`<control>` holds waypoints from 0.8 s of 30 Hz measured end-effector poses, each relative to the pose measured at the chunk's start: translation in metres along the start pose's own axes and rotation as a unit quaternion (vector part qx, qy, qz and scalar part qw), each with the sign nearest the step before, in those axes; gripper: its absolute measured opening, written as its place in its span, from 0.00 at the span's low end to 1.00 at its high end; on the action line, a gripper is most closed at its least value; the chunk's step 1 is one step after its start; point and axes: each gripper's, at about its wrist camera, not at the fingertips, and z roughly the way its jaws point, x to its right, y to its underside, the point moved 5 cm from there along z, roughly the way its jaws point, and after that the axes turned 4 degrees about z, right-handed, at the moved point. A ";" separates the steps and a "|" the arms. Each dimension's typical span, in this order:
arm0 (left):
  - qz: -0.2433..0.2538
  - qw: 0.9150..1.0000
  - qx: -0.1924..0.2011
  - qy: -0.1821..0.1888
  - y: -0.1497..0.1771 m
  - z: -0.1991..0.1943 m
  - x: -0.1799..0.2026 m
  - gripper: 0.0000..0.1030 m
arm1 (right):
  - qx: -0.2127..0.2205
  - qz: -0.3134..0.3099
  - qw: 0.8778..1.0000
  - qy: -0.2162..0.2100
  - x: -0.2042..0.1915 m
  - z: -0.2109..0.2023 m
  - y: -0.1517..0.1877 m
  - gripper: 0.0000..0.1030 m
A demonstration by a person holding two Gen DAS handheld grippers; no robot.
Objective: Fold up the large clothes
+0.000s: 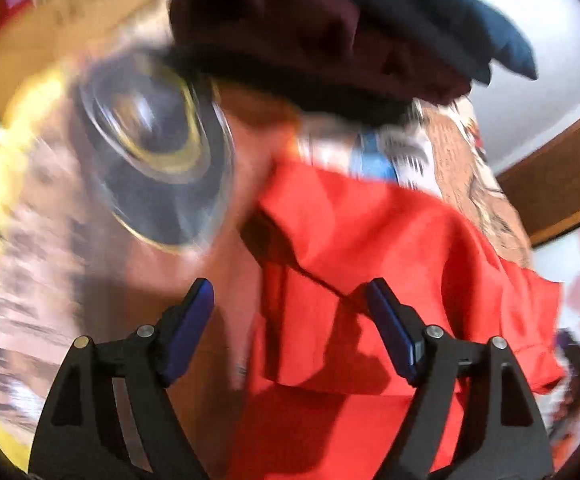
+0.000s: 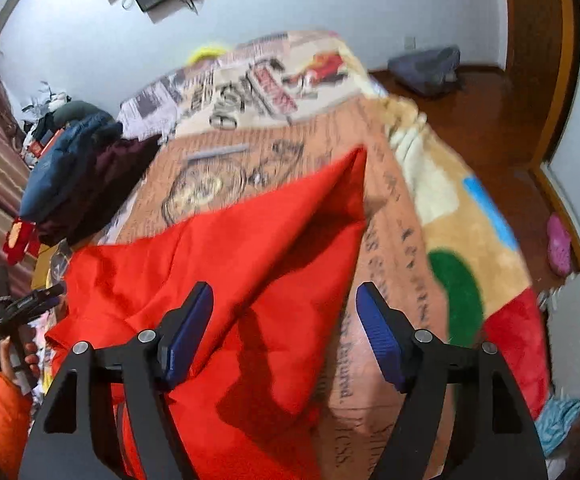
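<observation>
A large red garment (image 2: 234, 256) lies rumpled on a bed with a printed cover (image 2: 330, 140); one corner is folded up into a point toward the far side. It also shows in the left wrist view (image 1: 370, 264), blurred. My right gripper (image 2: 284, 300) is open just above the red cloth, holding nothing. My left gripper (image 1: 290, 296) is open above the garment's left edge, holding nothing. The left gripper (image 2: 34, 304) also shows at the far left of the right wrist view, in a hand with an orange sleeve.
A pile of dark blue and maroon clothes (image 2: 74, 172) sits at the bed's left side, also in the left wrist view (image 1: 330, 28). A fleece blanket (image 2: 470, 248) hangs off the right. A pink slipper (image 2: 558, 244) and grey bag (image 2: 426, 66) lie on the wooden floor.
</observation>
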 end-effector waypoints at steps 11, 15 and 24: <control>0.000 0.998 -0.007 0.068 0.012 0.025 0.032 0.41 | 0.006 0.013 0.999 -0.046 -0.009 0.017 -0.003 0.40; -0.012 0.998 0.000 0.068 0.006 0.018 0.030 0.18 | 0.003 -0.001 0.998 -0.059 -0.019 0.020 -0.012 0.21; 0.046 0.997 0.055 0.000 -0.042 -0.015 0.046 0.15 | 0.046 -0.065 0.996 -0.050 -0.060 0.030 -0.066 0.15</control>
